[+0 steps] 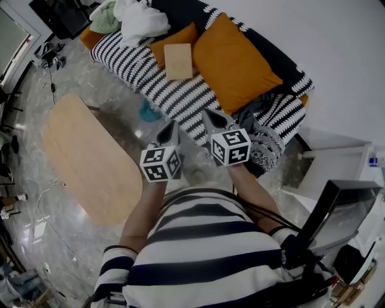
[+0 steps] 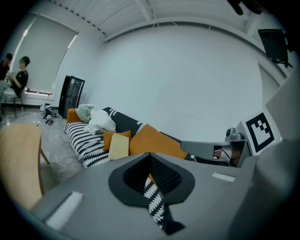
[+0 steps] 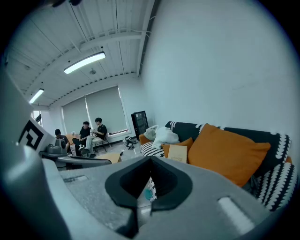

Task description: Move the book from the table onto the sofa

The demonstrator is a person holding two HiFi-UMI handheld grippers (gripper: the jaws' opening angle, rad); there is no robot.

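A tan book (image 1: 179,60) lies on the black-and-white striped sofa (image 1: 180,90), leaning against a small orange cushion (image 1: 174,37). In the gripper views the book (image 2: 119,146) (image 3: 178,153) sits well ahead of the jaws. My left gripper (image 1: 173,124) (image 2: 150,155) and right gripper (image 1: 206,113) (image 3: 151,160) hang side by side over the floor in front of the sofa. Both are shut with nothing between the jaws. The oval wooden table (image 1: 84,156) at the left carries nothing that I can see.
A large orange cushion (image 1: 231,60) fills the sofa's right half and a white clothes pile (image 1: 141,18) its far end. A teal object (image 1: 150,112) lies on the floor by the sofa. Several people (image 3: 89,136) sit at the room's far side.
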